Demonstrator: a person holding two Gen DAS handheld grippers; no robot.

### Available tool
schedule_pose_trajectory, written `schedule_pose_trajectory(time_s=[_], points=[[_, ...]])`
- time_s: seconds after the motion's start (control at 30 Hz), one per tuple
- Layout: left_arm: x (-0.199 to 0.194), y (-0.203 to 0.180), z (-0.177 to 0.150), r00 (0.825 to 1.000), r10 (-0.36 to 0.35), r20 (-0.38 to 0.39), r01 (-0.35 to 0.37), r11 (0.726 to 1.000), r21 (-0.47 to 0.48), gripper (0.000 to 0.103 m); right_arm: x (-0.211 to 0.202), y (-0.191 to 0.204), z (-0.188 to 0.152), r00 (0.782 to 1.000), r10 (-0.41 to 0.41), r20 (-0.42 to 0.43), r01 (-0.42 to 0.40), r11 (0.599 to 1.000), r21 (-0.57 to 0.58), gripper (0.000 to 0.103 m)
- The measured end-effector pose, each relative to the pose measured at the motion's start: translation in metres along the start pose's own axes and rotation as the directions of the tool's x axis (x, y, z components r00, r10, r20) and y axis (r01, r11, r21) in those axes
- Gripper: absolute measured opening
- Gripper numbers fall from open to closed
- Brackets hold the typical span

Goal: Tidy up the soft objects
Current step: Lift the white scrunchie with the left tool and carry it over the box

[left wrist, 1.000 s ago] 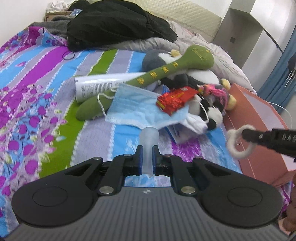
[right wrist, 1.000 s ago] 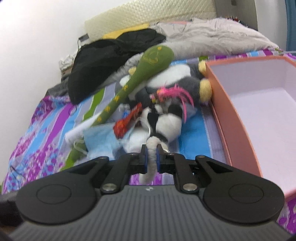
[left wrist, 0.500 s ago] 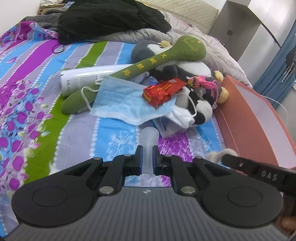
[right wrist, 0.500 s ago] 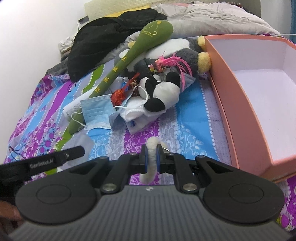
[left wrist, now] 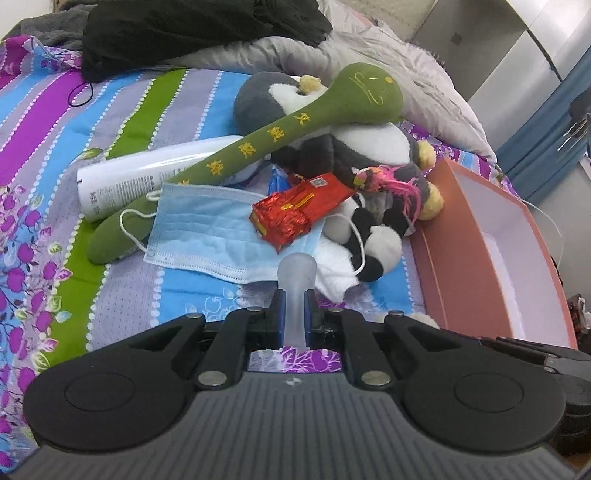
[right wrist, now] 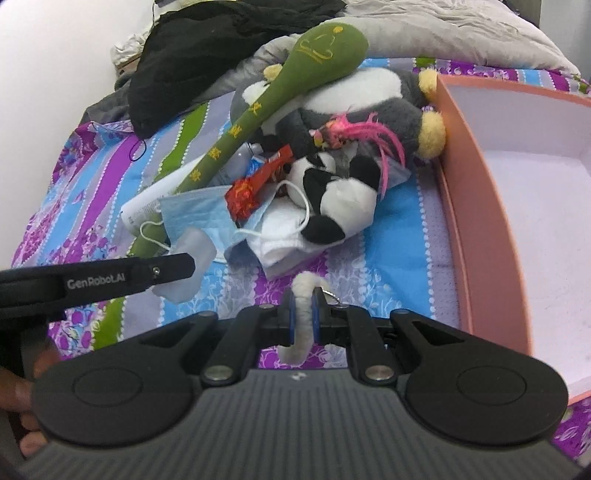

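A pile of soft things lies on the striped bedsheet: a long green plush mallet, a grey penguin plush, a small panda plush, a blue face mask and a red packet. My left gripper is shut on a translucent soft piece, in front of the mask. My right gripper is shut on a white fluffy ring, in front of the panda.
An open pink box with a white inside stands to the right of the pile. A white tube lies under the mallet. Black clothing and a grey quilt lie at the bed's far end.
Both grippers have drawn back and risen a little from the pile while keeping their grip. The right gripper with the fluffy ring has dropped lower in the left view.
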State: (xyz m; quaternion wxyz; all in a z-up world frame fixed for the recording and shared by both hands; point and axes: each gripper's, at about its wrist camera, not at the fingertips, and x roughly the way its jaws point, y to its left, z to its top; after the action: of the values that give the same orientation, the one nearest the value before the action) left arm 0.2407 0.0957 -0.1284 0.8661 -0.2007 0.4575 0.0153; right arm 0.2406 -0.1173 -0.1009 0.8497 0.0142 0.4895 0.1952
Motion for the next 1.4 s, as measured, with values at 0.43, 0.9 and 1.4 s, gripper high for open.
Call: schedule_pose_trajectory(time_s=[0.43,0.9,1.4], points=[[0.003,-0.012,-0.015,0.999,-0.027,0.040,0.024,0.997,0.070,0.012,-0.002,-0.012,-0.020,0.998,0.017,0.053,-0.019,0.999,0.029,0.013],[-0.057,-0.045,-0.082,0.993,-0.057,0.101,0.049,0.995,0.083,0.012,-0.069,-0.012,-0.068,0.984,0.006,0.179,-0.009,1.000,0.019,0.013],[-0.104,-0.137,-0.032,0.952,-0.195,0.237,0.142,0.965,0.222,0.012,-0.156,-0.054,-0.021,0.923,-0.023,0.385,0.016,1.000,0.022,0.013]])
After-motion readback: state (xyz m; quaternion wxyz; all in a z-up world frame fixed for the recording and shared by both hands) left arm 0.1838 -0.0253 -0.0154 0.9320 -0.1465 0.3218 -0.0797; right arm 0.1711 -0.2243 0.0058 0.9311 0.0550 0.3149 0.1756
